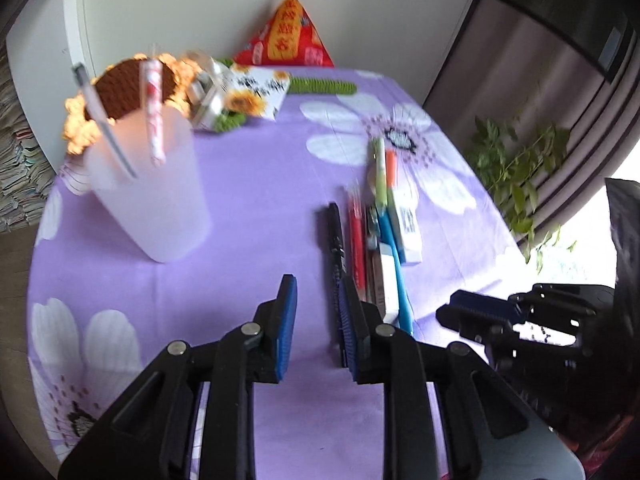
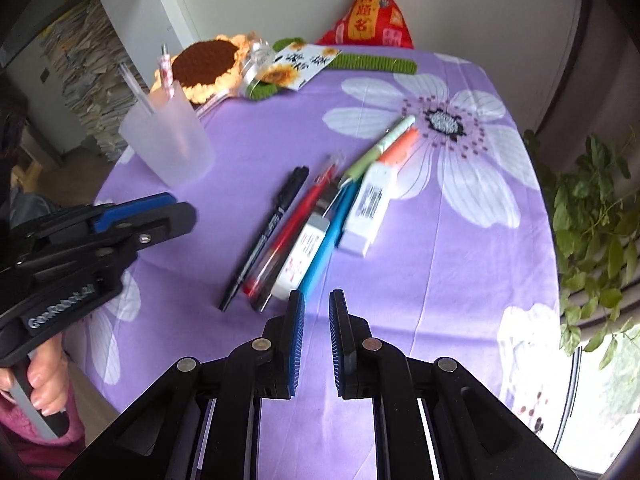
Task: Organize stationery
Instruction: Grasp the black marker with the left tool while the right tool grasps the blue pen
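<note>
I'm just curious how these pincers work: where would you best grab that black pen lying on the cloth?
Probably mid-barrel on the black pen, coming down from above with the fingers straddling it. It lies flat, with bare purple tablecloth on its left; the red pen crowds its right.

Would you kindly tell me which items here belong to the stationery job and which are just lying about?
Job: cup, black marker, red pen, blue pen, green pen, orange pen, two erasers.
Lying about: crochet sunflower, red pouch, plant.
</note>
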`<state>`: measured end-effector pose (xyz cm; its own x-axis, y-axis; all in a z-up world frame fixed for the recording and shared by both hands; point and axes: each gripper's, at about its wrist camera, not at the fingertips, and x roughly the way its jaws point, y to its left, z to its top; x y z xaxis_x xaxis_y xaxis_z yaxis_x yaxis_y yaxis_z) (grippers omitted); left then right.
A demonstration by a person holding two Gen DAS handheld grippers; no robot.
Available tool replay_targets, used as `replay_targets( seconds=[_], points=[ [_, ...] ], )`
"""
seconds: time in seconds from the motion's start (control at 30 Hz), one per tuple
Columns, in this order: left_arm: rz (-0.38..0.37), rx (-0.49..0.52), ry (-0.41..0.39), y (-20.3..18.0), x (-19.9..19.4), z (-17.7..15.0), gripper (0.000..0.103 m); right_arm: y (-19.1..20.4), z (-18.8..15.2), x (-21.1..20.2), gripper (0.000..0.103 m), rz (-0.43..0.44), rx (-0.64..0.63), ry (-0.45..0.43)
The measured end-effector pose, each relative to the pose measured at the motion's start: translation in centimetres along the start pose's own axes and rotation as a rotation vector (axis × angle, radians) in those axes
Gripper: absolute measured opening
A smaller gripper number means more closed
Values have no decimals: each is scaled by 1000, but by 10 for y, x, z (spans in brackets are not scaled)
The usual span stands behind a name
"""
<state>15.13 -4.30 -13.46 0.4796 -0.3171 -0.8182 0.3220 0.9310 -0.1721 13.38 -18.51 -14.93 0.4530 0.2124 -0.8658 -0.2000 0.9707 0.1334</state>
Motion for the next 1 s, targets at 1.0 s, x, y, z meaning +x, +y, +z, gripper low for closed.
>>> replay_targets(
  seconds=[1.0],
  points=[
    [67, 11, 99, 0, 48, 1, 23, -31, -16, 19, 11, -42, 29, 45]
  ],
)
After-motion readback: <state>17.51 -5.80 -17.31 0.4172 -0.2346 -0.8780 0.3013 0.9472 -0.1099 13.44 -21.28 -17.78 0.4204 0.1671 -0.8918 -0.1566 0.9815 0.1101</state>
